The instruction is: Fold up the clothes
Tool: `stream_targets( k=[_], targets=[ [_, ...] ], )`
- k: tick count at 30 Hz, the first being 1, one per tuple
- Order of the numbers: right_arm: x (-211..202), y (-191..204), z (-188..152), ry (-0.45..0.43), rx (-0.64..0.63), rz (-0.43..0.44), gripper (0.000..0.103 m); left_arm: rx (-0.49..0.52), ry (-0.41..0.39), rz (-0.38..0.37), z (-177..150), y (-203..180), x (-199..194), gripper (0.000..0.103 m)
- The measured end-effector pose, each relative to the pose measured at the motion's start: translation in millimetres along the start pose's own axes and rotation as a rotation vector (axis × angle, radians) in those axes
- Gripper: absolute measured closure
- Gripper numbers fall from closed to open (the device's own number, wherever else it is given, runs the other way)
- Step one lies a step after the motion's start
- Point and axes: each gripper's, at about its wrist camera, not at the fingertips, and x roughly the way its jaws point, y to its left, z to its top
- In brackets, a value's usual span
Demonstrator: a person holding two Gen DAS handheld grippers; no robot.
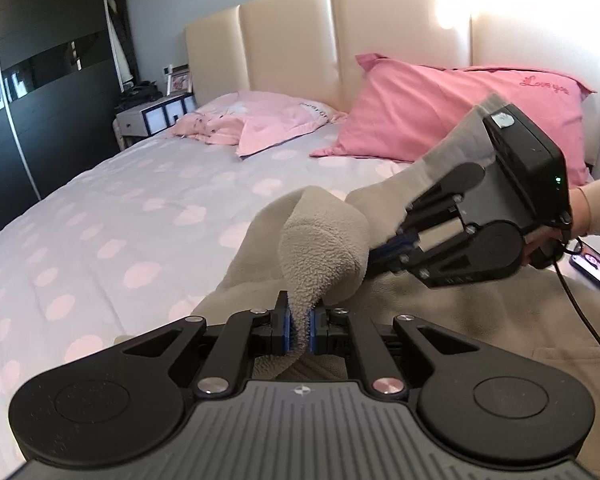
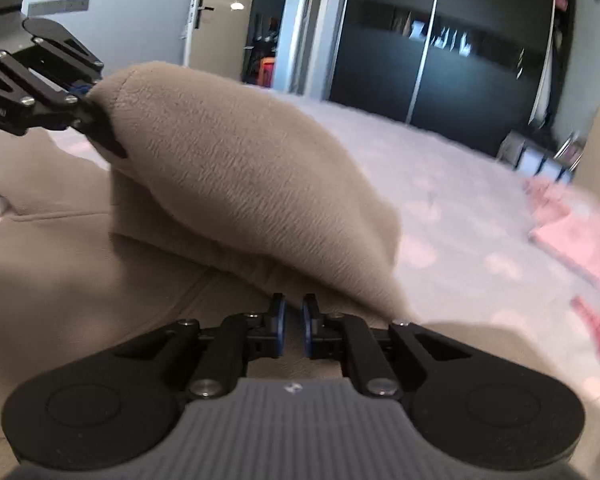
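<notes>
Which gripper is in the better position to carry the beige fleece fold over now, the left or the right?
Left. The left gripper is shut on the beige fleece; the right gripper has a small gap with nothing between its pads.

Your right gripper's (image 1: 374,258) fingertips sit hidden behind the raised fleece fold (image 1: 324,236). Right of the fingers, the phone (image 1: 596,274) is cut off by the edge, and the pink clothes (image 2: 572,224) are too blurred to identify.
</notes>
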Motion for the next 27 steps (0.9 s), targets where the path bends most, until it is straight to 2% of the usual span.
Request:
stream_targets(
  k=[5, 7, 9, 11, 13, 16, 19, 21, 23, 27],
  targets=[
    [11.2, -12.2, -8.8, 0.05, 0.108, 0.035, 0.092, 0.003, -0.017, 0.018, -1.9, -4.8, -9.1, 0.097],
    [16.9, -14.3, -13.3, 0.068, 0.096, 0.057, 0.093, -0.015, -0.034, 0.02, 0.8, -2.3, -15.8, 0.097],
    [26.8, -12.4, -15.0, 0.107, 0.091, 0.071, 0.097, -0.033, -0.05, 0.008, 4.9, 0.8, -24.0, 0.098],
    [33.3, -13.9, -11.5, 0.101, 0.121, 0.054, 0.1, -0.003, -0.049, -0.016, 6.2, -2.9, -30.8, 0.098],
    [40.3, -22.0, -11.6, 0.094, 0.147, 0.054, 0.101, 0.04, -0.03, -0.061, 2.6, -10.7, -34.0, 0.098],
    [47.5, -22.9, -19.7, 0.09, 0.105, 0.027, 0.103, 0.074, 0.015, -0.123, -11.4, -25.2, -31.8, 0.098],
    [48.9, -25.1, -23.0, 0.087, 0.114, 0.013, 0.102, 0.096, 0.066, -0.122, -29.5, -36.6, -24.8, 0.098],
    [37.3, -31.7, -27.4, 0.093, 0.138, 0.047, 0.095, 0.115, 0.078, -0.09, -37.9, -40.9, -21.8, 0.098],
    [19.1, -22.5, -27.6, 0.089, 0.108, 0.054, 0.081, 0.123, 0.077, -0.067, -41.2, -41.2, -20.7, 0.098],
    [-21.0, 13.3, -30.4, 0.008, -0.13, 0.053, 0.055, 0.183, 0.069, -0.055, -42.8, -46.9, -20.8, 0.097]
  ],
)
